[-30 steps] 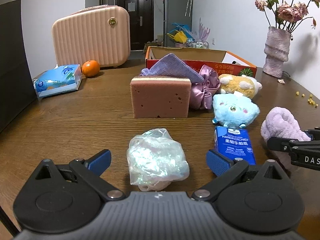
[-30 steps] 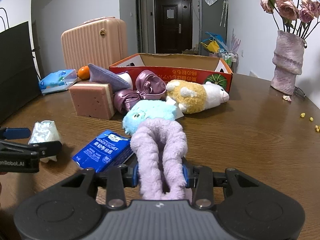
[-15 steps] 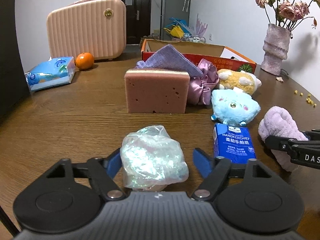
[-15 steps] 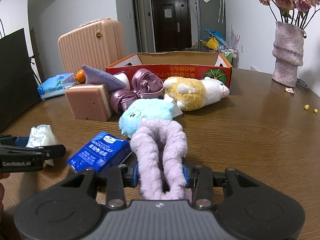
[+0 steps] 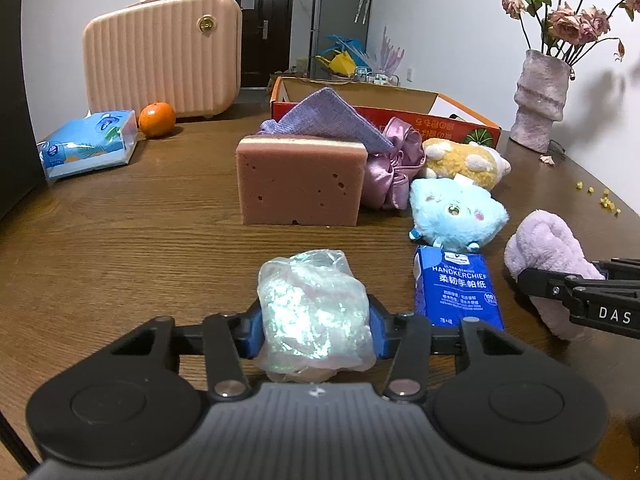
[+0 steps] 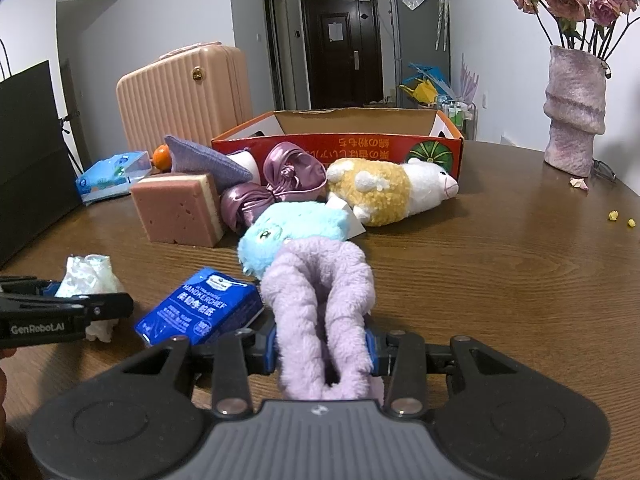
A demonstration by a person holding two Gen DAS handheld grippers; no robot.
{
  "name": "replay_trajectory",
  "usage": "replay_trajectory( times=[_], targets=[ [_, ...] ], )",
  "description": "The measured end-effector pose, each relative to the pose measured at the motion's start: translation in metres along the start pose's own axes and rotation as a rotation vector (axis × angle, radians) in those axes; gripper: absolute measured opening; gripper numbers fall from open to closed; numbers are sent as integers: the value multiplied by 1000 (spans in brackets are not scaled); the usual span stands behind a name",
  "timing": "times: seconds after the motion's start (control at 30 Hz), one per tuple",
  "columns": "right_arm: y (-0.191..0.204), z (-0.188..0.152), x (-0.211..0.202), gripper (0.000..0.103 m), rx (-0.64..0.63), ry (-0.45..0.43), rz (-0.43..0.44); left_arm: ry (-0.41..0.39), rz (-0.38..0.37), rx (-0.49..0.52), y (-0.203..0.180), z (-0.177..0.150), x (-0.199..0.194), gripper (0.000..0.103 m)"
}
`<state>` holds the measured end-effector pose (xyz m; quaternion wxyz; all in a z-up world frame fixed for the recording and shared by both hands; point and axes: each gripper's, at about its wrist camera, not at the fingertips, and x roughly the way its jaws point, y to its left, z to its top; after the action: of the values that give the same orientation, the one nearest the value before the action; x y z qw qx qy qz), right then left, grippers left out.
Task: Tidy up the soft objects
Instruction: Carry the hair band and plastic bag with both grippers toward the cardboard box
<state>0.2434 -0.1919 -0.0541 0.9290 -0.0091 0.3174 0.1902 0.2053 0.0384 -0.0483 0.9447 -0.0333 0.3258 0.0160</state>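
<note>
A crumpled iridescent plastic bundle (image 5: pixel 312 304) lies on the wooden table between the blue pads of my left gripper (image 5: pixel 316 330), whose jaws are closing and press it on both sides. My right gripper (image 6: pixel 322 350) is shut on a fuzzy lilac headband (image 6: pixel 316 280), which droops forward onto the table. Between the two lies a blue handkerchief pack (image 5: pixel 456 288). Behind it sit a light-blue plush (image 5: pixel 456 212), a yellow sheep plush (image 6: pixel 384 192), a satin scrunchie (image 6: pixel 280 184), a pink sponge (image 5: pixel 300 184) and a purple cloth (image 5: pixel 328 120). An open orange cardboard box (image 6: pixel 340 148) stands behind them.
A pink ribbed suitcase (image 5: pixel 164 52), an orange (image 5: pixel 157 119) and a blue tissue pack (image 5: pixel 90 142) stand at the back left. A mauve vase with dried roses (image 6: pixel 574 120) is at the back right, with small yellow crumbs (image 6: pixel 620 218) nearby. A dark panel edges the left side.
The left gripper's jaws have come in from wide apart onto the plastic bundle. The right gripper has kept its hold on the headband and has not moved.
</note>
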Motion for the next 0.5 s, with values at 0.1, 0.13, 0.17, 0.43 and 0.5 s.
replay_trajectory(
  times=[0.1, 0.13, 0.17, 0.43, 0.5],
  targets=[
    [0, -1, 0, 38, -2, -8, -3, -9, 0, -2, 0, 0, -2, 47],
    [0, 0, -1, 38, -3, -11, -4, -13, 0, -1, 0, 0, -2, 47],
    [1, -1, -1, 38, -5, -14, -5, -18, -1, -1, 0, 0, -3, 47],
    [3, 0, -4, 38, -24, -40, -11, -53, 0, 17, -3, 1, -10, 45],
    [5, 0, -6, 38, -32, -48, -12, -64, -2, 19, -4, 1, -13, 45]
  ],
)
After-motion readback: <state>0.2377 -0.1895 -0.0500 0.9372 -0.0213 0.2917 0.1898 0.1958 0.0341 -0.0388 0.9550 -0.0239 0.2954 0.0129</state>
